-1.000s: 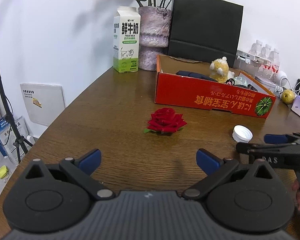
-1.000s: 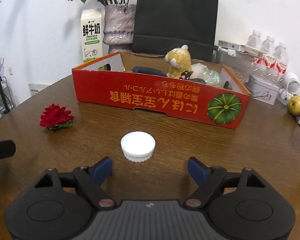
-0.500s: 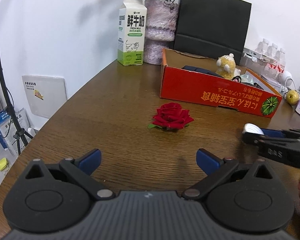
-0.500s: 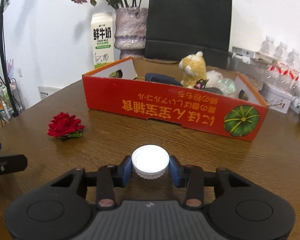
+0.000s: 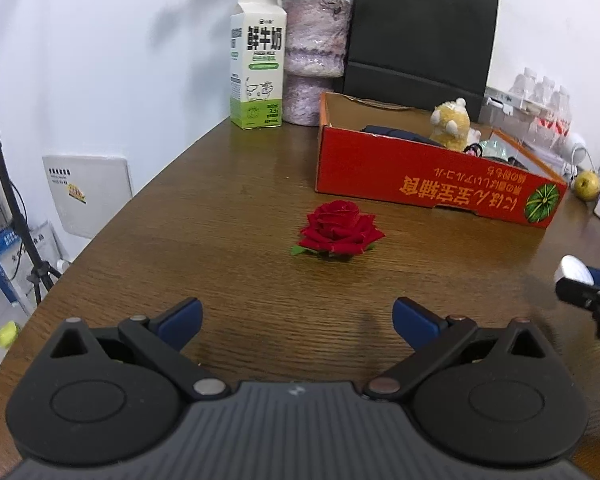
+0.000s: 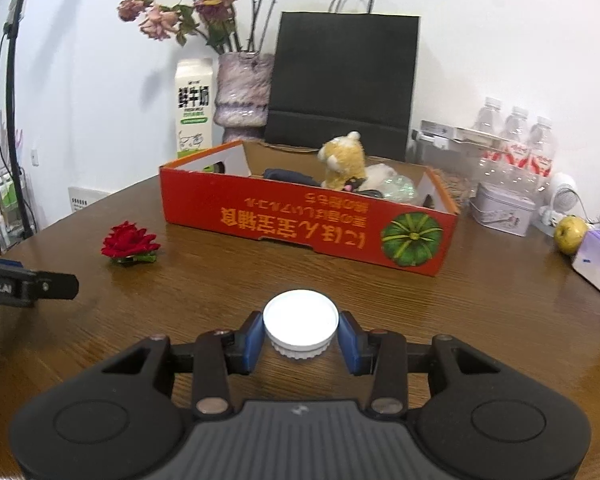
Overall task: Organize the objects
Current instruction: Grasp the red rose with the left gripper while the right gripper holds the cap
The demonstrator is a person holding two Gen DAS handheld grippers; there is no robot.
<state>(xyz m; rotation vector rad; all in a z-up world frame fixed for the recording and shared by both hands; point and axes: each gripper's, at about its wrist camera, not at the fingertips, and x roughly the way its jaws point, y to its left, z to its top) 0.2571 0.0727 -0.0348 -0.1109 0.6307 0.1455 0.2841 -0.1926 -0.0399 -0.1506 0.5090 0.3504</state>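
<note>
Two loose items left outside the box point(image 6: 300, 220): cap point(image 6: 300, 322) and rose point(image 5: 338, 229). Right gripper point(image 6: 300, 336) is clamped on the white cap, blue pads touching both sides of its ribbed rim, lower centre of the right view; cap looks lifted off the table point(image 6: 500, 320), likely for carrying to the box straight ahead at mid frame. Side grip on the rim keeps it level, reasonable for a flat round thing. Left gripper point(image 5: 296, 316) is spread wide with nothing between its fingers, low over the table at lower centre of the left view, pointed at the rose in frame centre, well apart from it; probably lined up as the next pick.

Box already holds a plush toy point(image 6: 342, 160) and some dark item, so it reads as the collection spot.

Surface: dark brown wood-grain table, glossy, curved edge at left. White wall behind. Milk carton point(image 5: 257, 62), vase point(image 5: 314, 60) and black bag point(image 5: 418, 44) along the top of frame. Bottles point(image 6: 516, 136), tin point(image 6: 502, 208) and pear point(image 6: 570, 232) at right.
</note>
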